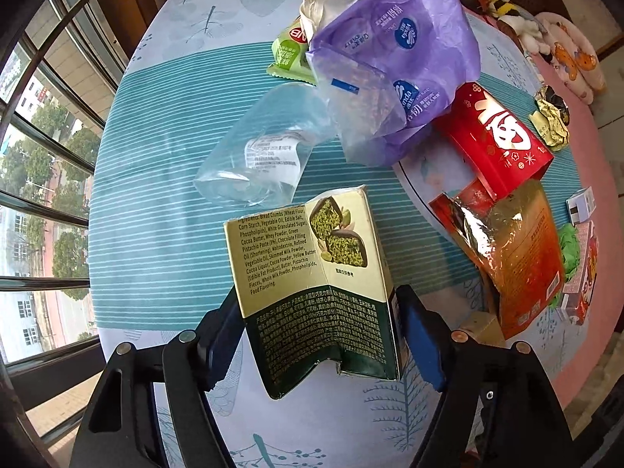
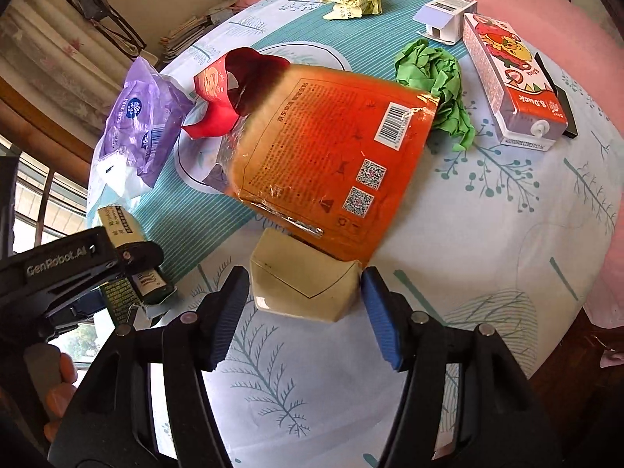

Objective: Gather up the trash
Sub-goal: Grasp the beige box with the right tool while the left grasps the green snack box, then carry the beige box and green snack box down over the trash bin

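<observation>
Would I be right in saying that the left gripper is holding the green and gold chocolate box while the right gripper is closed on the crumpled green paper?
Not quite. In the right wrist view the right gripper stands open around a beige box; the crumpled green paper lies untouched farther back. The left gripper does hold the chocolate box.

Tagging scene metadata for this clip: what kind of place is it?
Most likely a room in a home, not a lab. A round table with a leaf-print cloth holds the litter; stuffed toys and a pink cover lie behind it, and a large window looks down on trees and buildings.
</observation>
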### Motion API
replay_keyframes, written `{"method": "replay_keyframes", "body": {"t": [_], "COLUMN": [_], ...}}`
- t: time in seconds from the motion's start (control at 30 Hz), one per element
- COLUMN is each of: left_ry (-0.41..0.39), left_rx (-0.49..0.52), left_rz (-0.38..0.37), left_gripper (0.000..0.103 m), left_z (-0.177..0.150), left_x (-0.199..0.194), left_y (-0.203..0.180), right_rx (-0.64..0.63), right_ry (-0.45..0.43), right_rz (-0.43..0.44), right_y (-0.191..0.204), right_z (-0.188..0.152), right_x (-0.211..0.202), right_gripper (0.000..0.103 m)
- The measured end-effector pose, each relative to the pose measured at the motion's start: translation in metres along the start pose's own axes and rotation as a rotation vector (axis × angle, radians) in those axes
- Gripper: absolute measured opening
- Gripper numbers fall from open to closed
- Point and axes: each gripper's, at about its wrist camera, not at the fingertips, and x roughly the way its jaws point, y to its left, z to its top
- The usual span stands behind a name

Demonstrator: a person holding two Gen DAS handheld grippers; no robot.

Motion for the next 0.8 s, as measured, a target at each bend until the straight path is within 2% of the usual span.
{"method": "replay_keyframes", "body": {"t": [0.1,0.3,0.37,0.47,0.63,0.8], "left_ry": [-0.013,-0.041,-0.050,-0.064,-0.098,-0.129], "left_rx": [0.032,0.098,0.109,0.131,0.190,0.262], "left_rz": [0.014,0.038,0.038,0.036,0.038,0.038], "left_gripper": [0.076,0.076,0.076,0.076,0.076,0.076], "left_z": [-0.009,-0.020,-0.024,-0.026,-0.043,-0.066], "left_x": [0.000,-0.002,-0.004,-0.009,-0.021,-0.046], "left_y": [0.000,-0.007,-0.008,-0.011,-0.019,-0.016], "right_rx": [-0.011,-0.108,-0.143,-0.209,-0.259,-0.288], "right_ry": [-0.022,-0.096,-0.116,-0.137,-0.140,-0.137], "right_rz": [-0.022,-0.106,-0.127,-0.156,-0.116,-0.060], "right_y": [0.007,0.026,0.030,0.033,0.023,0.006], "right_z": [-0.001,-0.009,-0.013,-0.018,-0.030,-0.040], "right_x": [0.005,0.015,0.014,0.015,0.006,-0.020], "right_gripper": [0.060,0.069,0.069,0.060,0.060,0.060]}}
